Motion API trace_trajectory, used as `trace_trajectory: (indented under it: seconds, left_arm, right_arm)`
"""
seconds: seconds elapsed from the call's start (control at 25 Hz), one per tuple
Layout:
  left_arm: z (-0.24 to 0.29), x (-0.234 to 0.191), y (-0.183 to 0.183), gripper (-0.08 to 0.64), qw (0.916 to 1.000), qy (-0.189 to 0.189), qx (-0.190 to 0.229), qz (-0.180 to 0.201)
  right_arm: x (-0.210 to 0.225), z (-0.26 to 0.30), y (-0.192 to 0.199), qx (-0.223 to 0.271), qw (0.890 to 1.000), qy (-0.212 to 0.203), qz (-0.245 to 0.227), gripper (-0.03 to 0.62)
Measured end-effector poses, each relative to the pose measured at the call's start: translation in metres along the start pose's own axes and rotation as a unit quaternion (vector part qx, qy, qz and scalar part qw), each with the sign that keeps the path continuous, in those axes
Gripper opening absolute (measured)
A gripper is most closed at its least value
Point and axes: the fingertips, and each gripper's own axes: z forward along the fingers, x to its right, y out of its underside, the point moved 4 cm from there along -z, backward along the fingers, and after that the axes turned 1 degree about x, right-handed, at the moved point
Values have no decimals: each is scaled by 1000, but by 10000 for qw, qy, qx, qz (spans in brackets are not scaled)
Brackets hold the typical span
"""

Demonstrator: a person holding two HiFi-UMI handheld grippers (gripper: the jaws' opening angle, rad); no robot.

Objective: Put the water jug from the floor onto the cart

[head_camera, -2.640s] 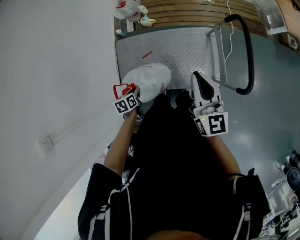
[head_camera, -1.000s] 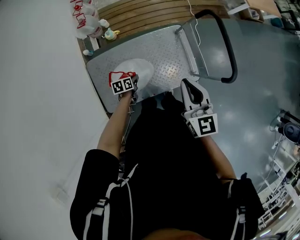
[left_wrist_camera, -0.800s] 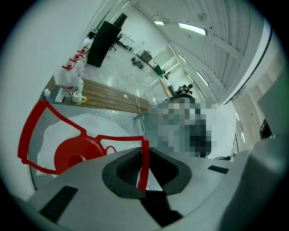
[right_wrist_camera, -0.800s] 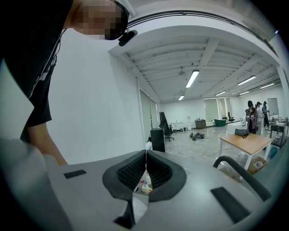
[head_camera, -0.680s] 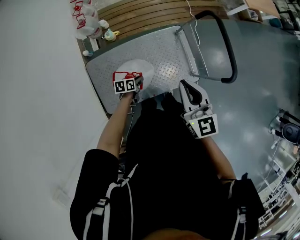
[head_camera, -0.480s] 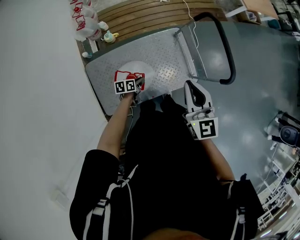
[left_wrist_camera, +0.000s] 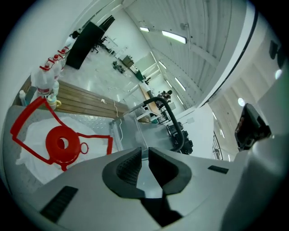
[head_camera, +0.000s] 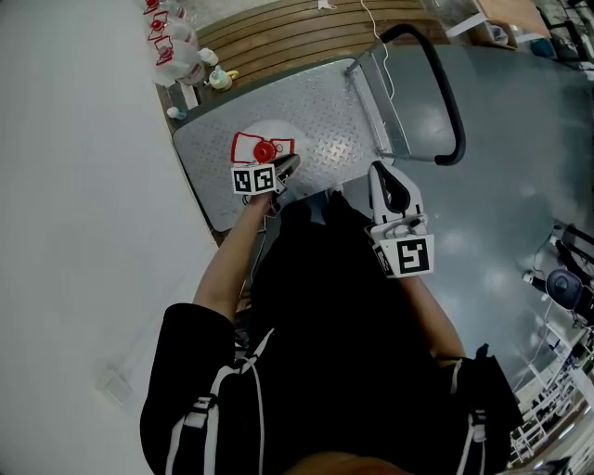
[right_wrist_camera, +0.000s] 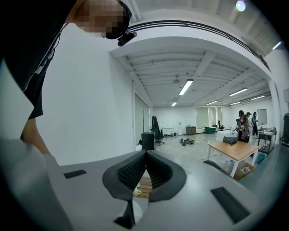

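Starting at the left: a white wall runs down that whole side, and a bunch of red-labelled bottles [head_camera: 174, 42] sits on the floor at about 11 o'clock from the cart.

The water jug [head_camera: 269, 141] is already up on the cart deck [head_camera: 325, 102]. It looks upright, with the red cap and red carry handle on top, and it sits toward the near-left part of the plate.

The left gripper [head_camera: 286, 166] hangs just beside it at roughly 5 o'clock from the cap. Its jaws are a narrow slit apart with nothing in them.

Over to the right, the right gripper [head_camera: 383, 172] is closed up and empty, off the near edge of the deck and well away from the jug.

My worry is that red handle. It's a thin loop right by the left jaws, so I reckon a careless swing could hook it and drag or tip the jug. The jug also isn't far from the deck's edge, so a nudge to the cart might shift it.

The cart's black push handle [head_camera: 452, 102] arches at 1 o'clock from the right gripper, and wooden slats [head_camera: 306, 23] lie beyond the deck at 12. Neither blocks a pull-back toward the person. The floor [head_camera: 520, 167] out right has some gear at the picture's edge.
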Motion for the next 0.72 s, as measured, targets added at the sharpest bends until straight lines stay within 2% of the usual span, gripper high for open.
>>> trace_trajectory:
  seconds: [0.12,0.24,0.36,0.44,0.56,0.72]
  left_arm:
    - [-1,29,2,62,9991,150,124,387]
    - [-6,60,5,62,9946,105,188,1013]
    - [-17,87,4,62,9840,-187,399,1727]
    - [-25,104,1,61,9760,-290,636,2061]
    - [-38,130,-6,61,9665,-380,1051,2311]
    - [-70,151,-15,61,9501,-705,1684,2529]
  right_arm:
    - [0,-6,3,25,10000,-11,37,18]
    - [-3,-11,-2,197,9998,-55,-11,18]
    - [-5,-15,-7,295,9995,-139,-48,18]
    - [-4,-14,-7,315,9993,-207,-37,18]
    - [-3,-8,-7,307,9990,-323,36,18]
    - [-21,1,-9,357,9974,-618,53,18]
